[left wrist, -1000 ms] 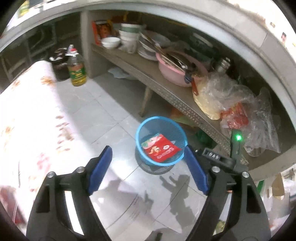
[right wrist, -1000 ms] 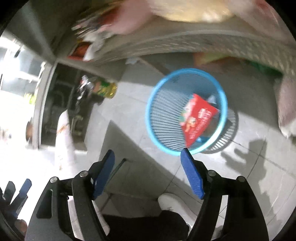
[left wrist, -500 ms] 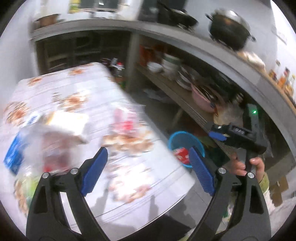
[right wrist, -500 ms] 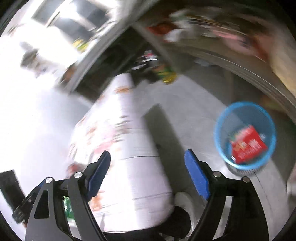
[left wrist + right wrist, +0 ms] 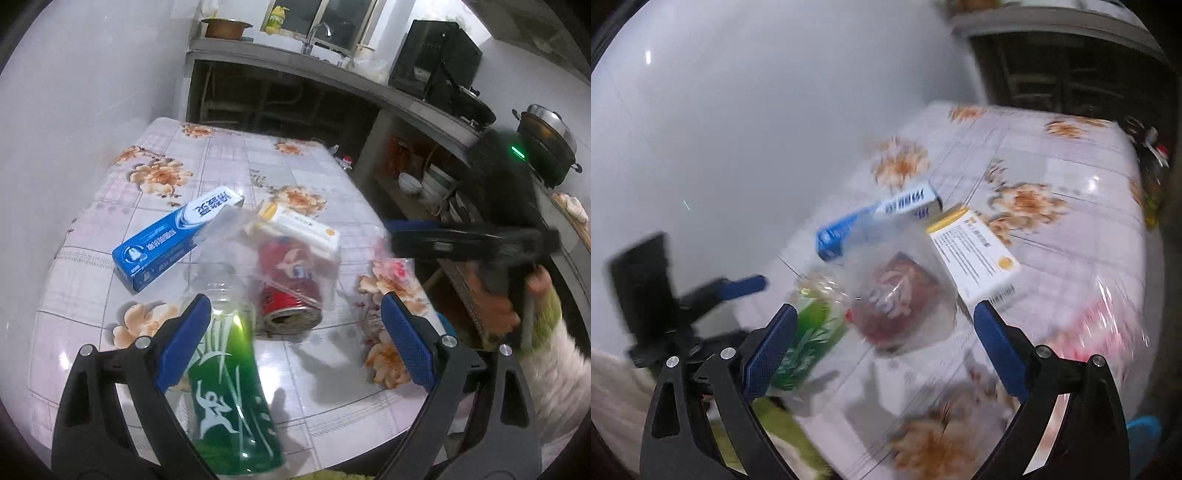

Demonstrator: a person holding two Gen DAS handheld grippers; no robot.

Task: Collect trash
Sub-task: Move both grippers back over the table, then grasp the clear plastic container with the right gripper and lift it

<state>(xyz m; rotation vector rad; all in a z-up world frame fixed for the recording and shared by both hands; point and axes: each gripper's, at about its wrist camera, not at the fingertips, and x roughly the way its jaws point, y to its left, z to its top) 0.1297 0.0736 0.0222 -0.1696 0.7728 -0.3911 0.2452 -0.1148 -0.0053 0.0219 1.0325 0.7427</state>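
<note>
Trash lies on a floral-cloth table (image 5: 229,162): a green plastic bottle (image 5: 229,387), a red can (image 5: 288,284) under a clear plastic bag (image 5: 236,236), a blue toothpaste box (image 5: 173,240), a white and yellow box (image 5: 306,225) and a pink wrapper (image 5: 395,269). My left gripper (image 5: 295,339) is open and empty above the bottle and can. My right gripper (image 5: 882,350) is open and empty over the same pile, with the can (image 5: 897,302), bottle (image 5: 809,339), toothpaste box (image 5: 879,218) and white and yellow box (image 5: 975,262) in its blurred view. The right gripper also shows at the right of the left wrist view (image 5: 461,240).
A white wall (image 5: 74,92) borders the table's left side. A concrete counter (image 5: 332,74) with a sink, a black appliance and pots runs behind and to the right. A bit of the blue basket (image 5: 1145,432) shows beyond the table's right edge.
Both grippers have swung up from the blue floor basket, which holds a red packet, to above the table's trash pile. Both stay open and empty.
</note>
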